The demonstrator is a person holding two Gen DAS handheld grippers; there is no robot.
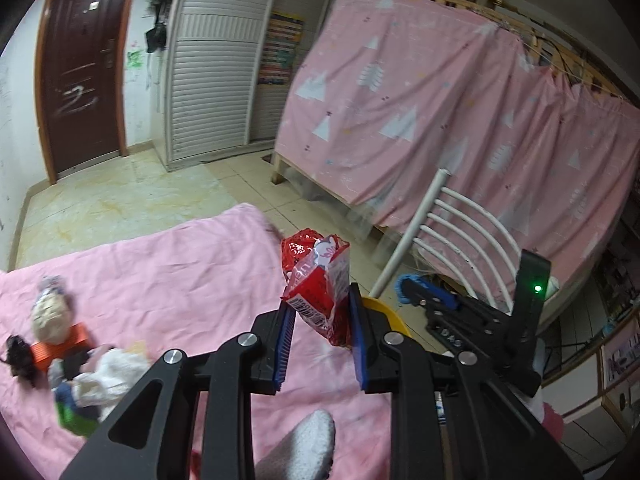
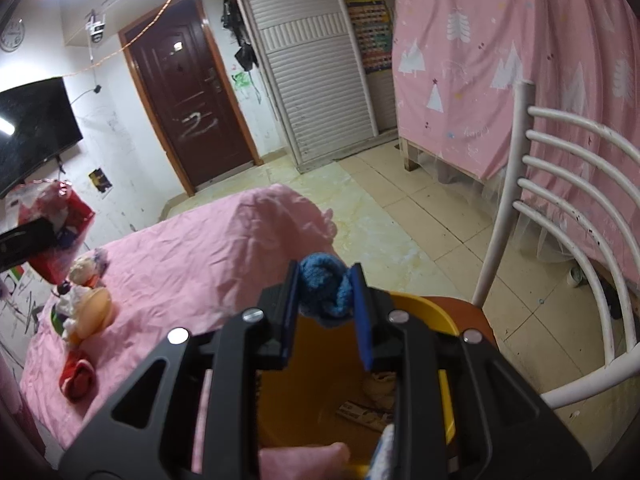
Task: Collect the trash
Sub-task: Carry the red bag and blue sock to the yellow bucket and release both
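My left gripper [image 1: 320,300] is shut on a red and white snack wrapper [image 1: 316,264], held above the edge of the pink-covered table [image 1: 180,264]. My right gripper [image 2: 325,276] is shut on a blue knitted wad [image 2: 324,296], held over the open yellow bin [image 2: 424,308]. Paper scraps [image 2: 372,404] lie at the bin's bottom. In the left wrist view the bin's rim [image 1: 390,312] shows just behind the wrapper, and the blue wad [image 1: 404,286] hangs to its right. More trash [image 2: 84,312] lies in a pile on the table's left side, with a red crumpled piece [image 2: 78,376] nearer.
A white slatted chair [image 2: 560,208] stands right beside the bin. Behind it a pink curtain [image 2: 520,40] hangs over a wooden bed frame. Bare tiled floor [image 2: 400,216] stretches to a brown door [image 2: 192,100] and a white shutter cabinet [image 2: 312,80]. A TV [image 2: 32,128] hangs on the left wall.
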